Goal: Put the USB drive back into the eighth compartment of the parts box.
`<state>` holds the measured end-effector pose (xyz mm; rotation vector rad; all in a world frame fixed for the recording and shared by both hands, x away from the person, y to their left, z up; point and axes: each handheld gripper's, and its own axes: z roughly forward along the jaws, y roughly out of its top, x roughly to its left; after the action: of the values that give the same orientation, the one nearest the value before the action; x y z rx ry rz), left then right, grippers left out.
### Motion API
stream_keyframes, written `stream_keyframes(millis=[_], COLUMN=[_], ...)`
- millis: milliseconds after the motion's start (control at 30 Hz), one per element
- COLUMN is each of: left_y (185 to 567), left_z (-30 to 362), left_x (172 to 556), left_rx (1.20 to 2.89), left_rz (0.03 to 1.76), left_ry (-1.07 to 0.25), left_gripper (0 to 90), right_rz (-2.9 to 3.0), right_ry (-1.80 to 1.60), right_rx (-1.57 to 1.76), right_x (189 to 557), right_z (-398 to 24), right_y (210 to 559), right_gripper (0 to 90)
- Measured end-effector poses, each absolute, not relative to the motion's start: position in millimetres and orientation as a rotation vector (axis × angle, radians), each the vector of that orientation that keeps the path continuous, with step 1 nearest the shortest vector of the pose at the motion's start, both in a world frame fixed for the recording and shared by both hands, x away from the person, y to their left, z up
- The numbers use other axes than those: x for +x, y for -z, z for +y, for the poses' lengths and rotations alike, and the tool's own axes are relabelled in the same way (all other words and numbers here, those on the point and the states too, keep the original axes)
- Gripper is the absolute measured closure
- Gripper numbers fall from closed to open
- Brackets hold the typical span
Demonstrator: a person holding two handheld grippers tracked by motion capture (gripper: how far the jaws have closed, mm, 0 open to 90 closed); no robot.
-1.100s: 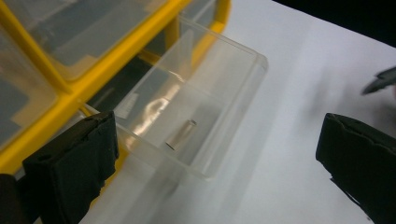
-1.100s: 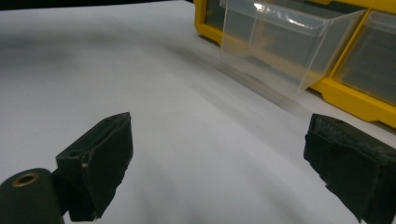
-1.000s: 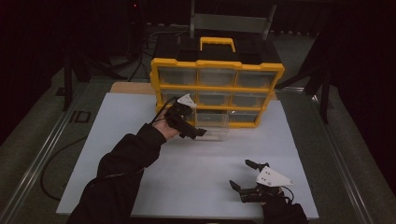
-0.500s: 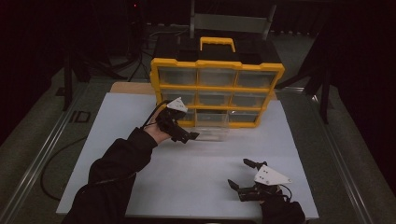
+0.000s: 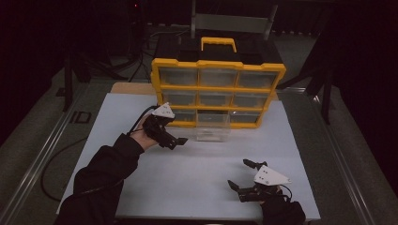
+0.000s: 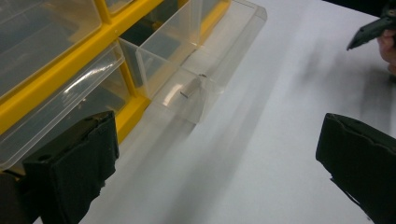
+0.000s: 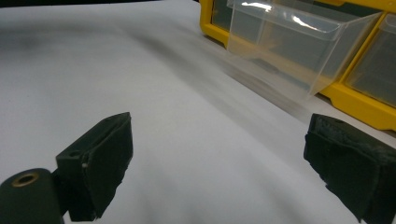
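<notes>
A yellow organizer [image 5: 218, 65] with clear drawers stands at the back of the white table. Its bottom middle drawer [image 5: 213, 127] is pulled out toward me and looks clear and open-topped in the left gripper view [image 6: 196, 70] and the right gripper view [image 7: 289, 42]. A small dark speck shows at its front wall; I cannot tell what it is. My left gripper [image 5: 176, 140] [image 6: 217, 135] hovers open just left of the drawer, holding nothing. My right gripper [image 5: 240, 174] [image 7: 219, 128] rests open and holding nothing near the table's front edge, right of centre.
The white tabletop [image 5: 197, 164] spreads wide between the two grippers. A metal rail [image 5: 42, 154] runs along the table's left side. A grey frame [image 5: 232, 21] stands behind the organizer. The surroundings are dark.
My left gripper has drawn back to the left, away from the pulled-out drawer. The drawer stays out. The right gripper has not moved.
</notes>
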<state>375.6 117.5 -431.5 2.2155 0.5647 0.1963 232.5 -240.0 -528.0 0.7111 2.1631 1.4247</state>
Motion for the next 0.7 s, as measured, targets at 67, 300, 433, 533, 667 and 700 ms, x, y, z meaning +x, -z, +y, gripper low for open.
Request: stream_keyframes(millis=[67,300,433,533,667,700], left_y=[432.7,439.0,441.8,443.3,446.0,447.0], left_z=[121.5,135.0,144.2,150.3,157.8,159.4], left_x=[373.4,364.9,360.7,356.3,350.0,348.2], left_rx=[2.212,2.228,2.212,2.204,2.201,2.196], left_rz=[0.561,0.564,0.580,0.583,0.584,0.591], left_ry=[-0.191,-0.208,-0.207,-0.214,-0.217,-0.219], left_gripper=[0.6,0.6,0.6,0.6,0.6,0.5], right_rz=[2.160,2.160,2.163,2.166,2.163,2.166], right_ry=[-1.429,-1.427,-1.426,-1.423,-1.427,-1.425], right_rx=[0.712,0.712,0.712,0.709,0.709,0.708], right_x=[233.0,232.8,233.4,233.1,233.2,233.3], right_z=[-240.2,-239.5,-239.6,-239.3,-239.1,-239.0], right_y=[527.6,527.5,528.0,528.1,527.8,528.1], right_gripper=[8.2,8.2,8.2,8.2,8.2,8.2])
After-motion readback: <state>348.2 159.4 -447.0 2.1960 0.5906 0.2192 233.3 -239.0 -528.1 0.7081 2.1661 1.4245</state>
